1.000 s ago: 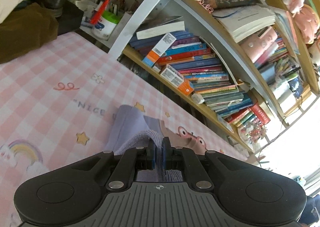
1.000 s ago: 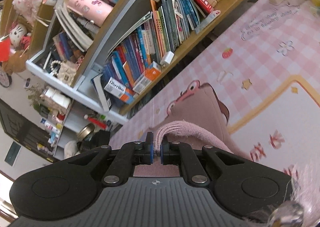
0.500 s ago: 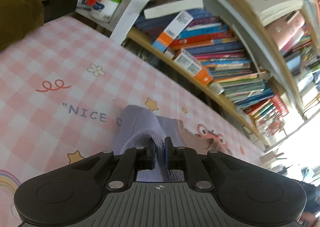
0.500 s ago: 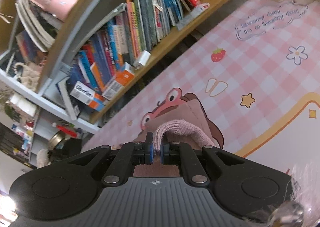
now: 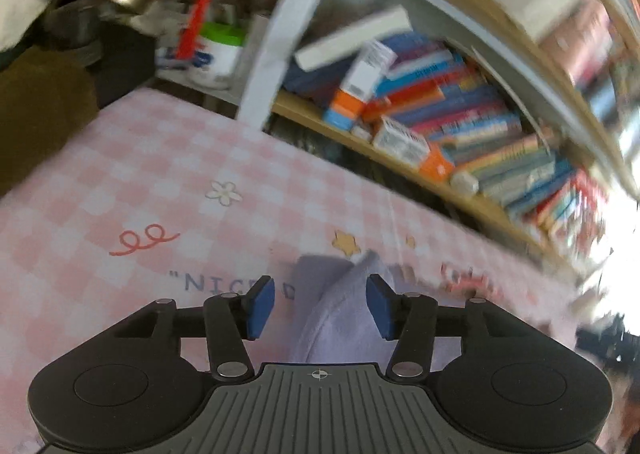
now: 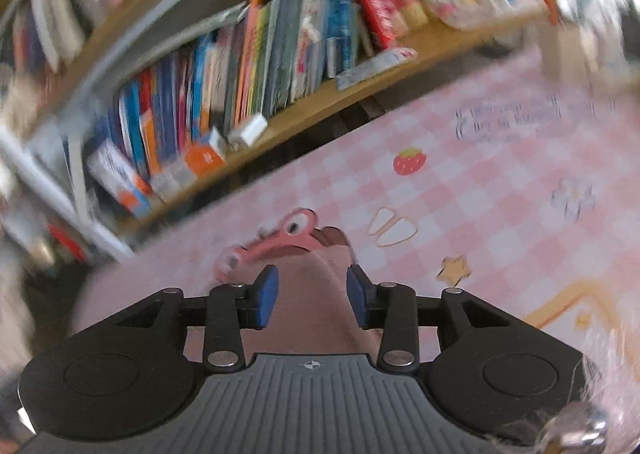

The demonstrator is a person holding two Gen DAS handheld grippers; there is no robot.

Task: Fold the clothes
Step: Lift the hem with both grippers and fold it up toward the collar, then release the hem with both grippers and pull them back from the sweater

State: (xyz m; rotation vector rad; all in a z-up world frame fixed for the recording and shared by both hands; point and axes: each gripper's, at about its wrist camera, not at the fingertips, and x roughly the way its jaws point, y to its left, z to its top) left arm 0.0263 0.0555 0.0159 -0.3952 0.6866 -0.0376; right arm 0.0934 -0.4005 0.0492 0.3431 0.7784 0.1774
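Left wrist view: the left gripper (image 5: 320, 308) has its blue-padded fingers (image 5: 260, 306) spread wide, and a lavender garment (image 5: 340, 318) lies on the pink checked surface (image 5: 140, 181) between them — nearer the pad at 3 o'clock, though blur hides whether it touches. A yellow star print (image 5: 347, 242) sits just past the cloth at 12 o'clock, and a bookshelf (image 5: 440, 121) of stacked books fills the 1 to 3 o'clock area. In the right wrist view, the right gripper (image 6: 312, 296) is likewise spread apart, fingers (image 6: 267, 296) gripping nothing — a dusty-pink garment (image 6: 312, 294) rests on the surface (image 6: 480, 173) between them, with a strawberry print (image 6: 409, 161) at 1 o'clock and books on the bookshelf (image 6: 280, 65) at 11 o'clock.
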